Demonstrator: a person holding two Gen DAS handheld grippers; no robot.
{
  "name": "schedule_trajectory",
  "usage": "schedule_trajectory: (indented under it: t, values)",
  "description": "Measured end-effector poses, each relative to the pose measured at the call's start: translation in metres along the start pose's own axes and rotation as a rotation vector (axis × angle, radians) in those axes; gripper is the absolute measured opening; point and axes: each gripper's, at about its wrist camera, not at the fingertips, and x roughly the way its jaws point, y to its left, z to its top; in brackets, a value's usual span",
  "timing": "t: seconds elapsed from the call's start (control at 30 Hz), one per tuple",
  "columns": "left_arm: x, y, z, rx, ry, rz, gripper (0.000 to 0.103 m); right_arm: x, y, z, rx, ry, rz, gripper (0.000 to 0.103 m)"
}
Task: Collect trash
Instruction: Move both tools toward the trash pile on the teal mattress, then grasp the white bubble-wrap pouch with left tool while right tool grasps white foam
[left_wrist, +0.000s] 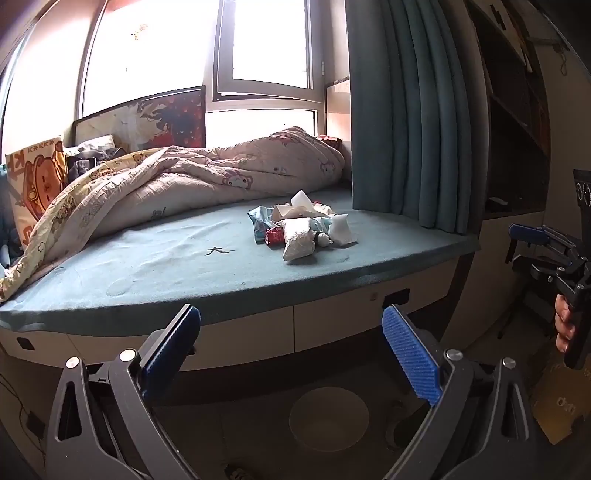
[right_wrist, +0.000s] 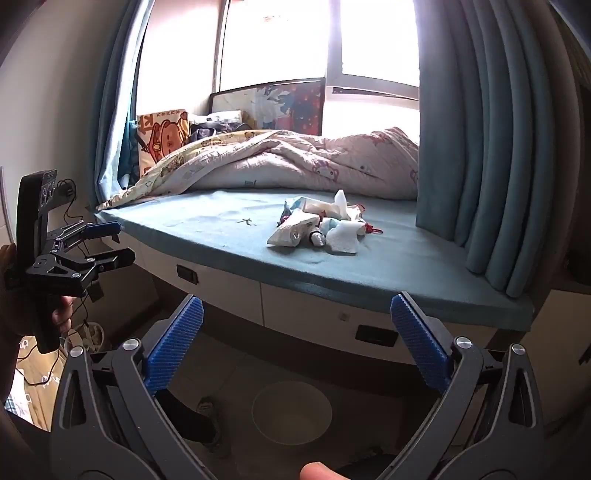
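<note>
1. Looking through the left wrist view, I see my left tool (left_wrist: 291, 325) spread wide and holding nothing, hanging in front of the near edge of the bed (left_wrist: 229, 291).
2. A trash pile (left_wrist: 304, 225) of crumpled wrappers and tissues lies on the teal mattress, right of centre and farther in, just left of the curtain (left_wrist: 410, 110).
3. A rumpled quilt (left_wrist: 192, 181) fills the far left of the bed, well apart from the trash.
4. My right tool (left_wrist: 532, 240) shows at the right edge, its fingers apart.
5. On the floor below sits a round lid-like disc (left_wrist: 328, 419).
6. Switching to the right wrist view, my right tool (right_wrist: 297, 317) is also spread wide and carries nothing, low before the bed's drawers (right_wrist: 317, 306).
7. The trash pile (right_wrist: 321, 225) rests mid-mattress, near the curtain (right_wrist: 491, 140) on the right.
8. My left tool (right_wrist: 114, 240) hangs at the left, fingers apart, short of the bed.
</note>
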Motion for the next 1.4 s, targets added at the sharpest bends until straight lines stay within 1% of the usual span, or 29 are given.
schedule_trajectory:
  t: [0.23,0.4,0.47,0.53,0.57,0.6,0.63,0.67,0.73,0.83,0.87,0.93,1.0,1.03,1.07,1.1,1.17,1.2,1.23,1.27,1.4]
  values:
    - [0.007,0.000,0.001,0.002,0.014,-0.001,0.097,0.004,-0.002,0.001,0.000,0.006,0.002,0.098]
    - [0.022,-0.001,0.002,-0.003,0.031,-0.008,0.097,0.011,-0.005,0.001,0.004,0.019,-0.001,0.098]
    - [0.033,0.002,0.002,-0.033,0.046,-0.017,0.097,0.017,-0.009,0.000,0.009,0.025,-0.003,0.098]
    - [0.045,0.008,0.003,-0.100,0.055,-0.067,0.097,0.025,-0.014,-0.001,0.012,0.034,-0.003,0.098]
    - [0.053,0.010,0.005,-0.133,0.057,-0.086,0.097,0.031,-0.018,0.000,0.015,0.040,-0.006,0.098]
    - [0.062,0.009,0.006,-0.133,0.055,-0.092,0.097,0.038,-0.022,0.000,0.021,0.046,-0.008,0.098]
    - [0.070,0.006,0.008,-0.120,0.048,-0.088,0.097,0.043,-0.026,0.001,0.028,0.050,-0.007,0.098]
    - [0.086,0.002,0.013,-0.097,0.056,-0.080,0.097,0.054,-0.032,0.003,0.036,0.057,-0.001,0.098]
    - [0.109,-0.004,0.018,-0.084,0.076,-0.078,0.097,0.073,-0.039,0.006,0.037,0.064,0.005,0.098]
    - [0.157,-0.007,0.032,-0.080,0.110,-0.069,0.097,0.101,-0.051,0.012,0.031,0.074,-0.016,0.098]
    - [0.181,-0.008,0.039,-0.073,0.119,-0.057,0.097,0.111,-0.057,0.015,0.032,0.073,-0.025,0.098]
    - [0.209,-0.007,0.047,-0.068,0.125,-0.035,0.097,0.128,-0.068,0.019,0.034,0.073,-0.041,0.098]
    - [0.246,0.000,0.055,-0.102,0.161,-0.028,0.096,0.144,-0.078,0.022,0.045,0.074,-0.047,0.098]
    - [0.259,0.001,0.057,-0.119,0.176,-0.034,0.093,0.152,-0.083,0.022,0.053,0.079,-0.046,0.098]
    - [0.273,0.002,0.060,-0.132,0.189,-0.044,0.084,0.158,-0.086,0.023,0.057,0.083,-0.043,0.098]
    - [0.283,0.000,0.063,-0.124,0.192,-0.046,0.080,0.165,-0.089,0.022,0.060,0.090,-0.040,0.098]
    - [0.299,-0.005,0.068,-0.099,0.191,-0.031,0.080,0.175,-0.094,0.020,0.058,0.102,-0.036,0.098]
    - [0.304,-0.005,0.069,-0.097,0.198,-0.031,0.072,0.180,-0.096,0.018,0.058,0.109,-0.034,0.098]
    - [0.310,-0.007,0.069,-0.096,0.206,-0.030,0.063,0.186,-0.098,0.016,0.060,0.117,-0.031,0.098]
    - [0.317,-0.007,0.069,-0.095,0.223,-0.036,0.043,0.190,-0.100,0.015,0.063,0.124,-0.032,0.098]
    - [0.310,-0.002,0.069,-0.101,0.206,-0.029,0.039,0.209,-0.109,0.015,0.095,0.141,-0.059,0.098]
